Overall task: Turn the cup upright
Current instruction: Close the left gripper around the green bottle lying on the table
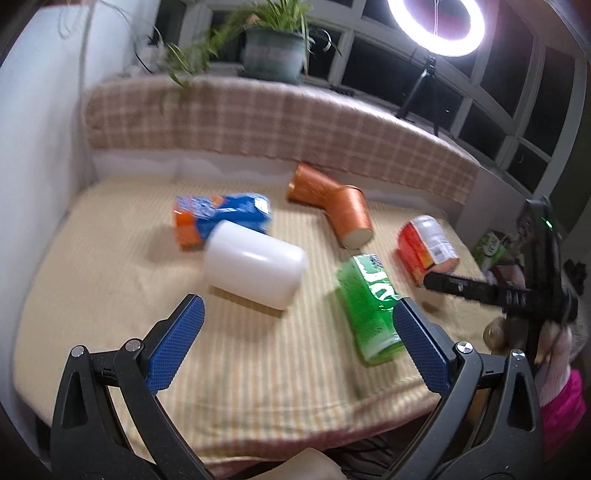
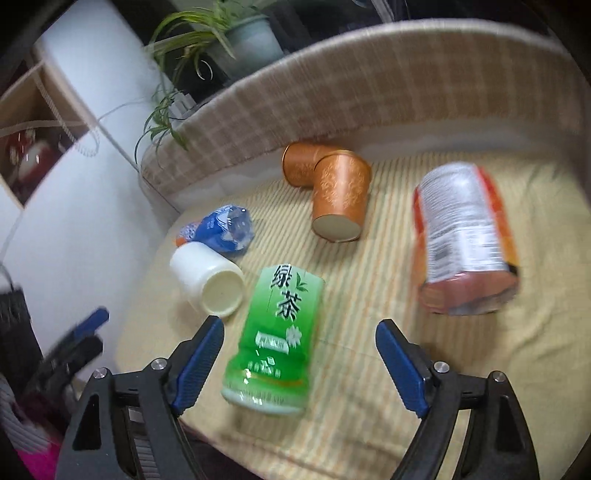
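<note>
Several cups lie on their sides on a striped yellow mat (image 1: 110,266). A white cup (image 1: 255,264) lies just ahead of my open left gripper (image 1: 299,325); it also shows in the right wrist view (image 2: 207,275). A green tea cup (image 2: 277,332) lies between the open jaws of my right gripper (image 2: 299,343), untouched; it also shows in the left wrist view (image 1: 369,306). Two nested copper cups (image 1: 332,203) lie further back, also visible in the right wrist view (image 2: 332,188). An orange-and-white cup (image 2: 465,240) lies at the right, and shows in the left wrist view (image 1: 424,247).
A blue-and-orange cup (image 1: 218,218) lies behind the white one. A checked padded ledge (image 1: 277,118) runs along the back, with a potted plant (image 1: 273,51) and a ring light (image 1: 436,22) behind. A white wall (image 1: 37,147) bounds the left. The mat's front edge is near me.
</note>
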`<move>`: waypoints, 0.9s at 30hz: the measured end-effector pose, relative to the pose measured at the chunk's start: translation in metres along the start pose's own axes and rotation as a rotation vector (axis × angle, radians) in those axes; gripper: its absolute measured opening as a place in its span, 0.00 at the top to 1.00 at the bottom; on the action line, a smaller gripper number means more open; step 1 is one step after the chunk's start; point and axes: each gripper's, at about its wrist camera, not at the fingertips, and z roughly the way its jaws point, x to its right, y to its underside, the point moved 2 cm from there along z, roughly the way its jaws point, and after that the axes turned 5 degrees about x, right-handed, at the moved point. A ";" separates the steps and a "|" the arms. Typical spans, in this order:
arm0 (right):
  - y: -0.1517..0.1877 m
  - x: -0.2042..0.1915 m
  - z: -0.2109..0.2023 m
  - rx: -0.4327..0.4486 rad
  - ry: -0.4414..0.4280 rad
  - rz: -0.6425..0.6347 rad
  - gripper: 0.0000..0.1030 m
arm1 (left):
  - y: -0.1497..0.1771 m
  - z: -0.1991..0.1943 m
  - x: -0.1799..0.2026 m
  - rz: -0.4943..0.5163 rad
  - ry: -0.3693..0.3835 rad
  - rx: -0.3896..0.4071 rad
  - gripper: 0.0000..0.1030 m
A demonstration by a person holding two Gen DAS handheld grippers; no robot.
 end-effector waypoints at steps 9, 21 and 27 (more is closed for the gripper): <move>0.029 0.018 -0.050 0.081 0.062 0.054 0.15 | -0.006 0.042 0.026 -0.081 0.165 -0.142 0.10; 0.046 0.038 -0.078 0.118 0.112 0.092 0.15 | -0.004 0.122 0.036 -0.283 0.247 -0.349 0.19; 0.049 0.046 -0.077 0.116 0.093 0.121 0.15 | -0.004 0.144 0.036 -0.288 0.227 -0.378 0.19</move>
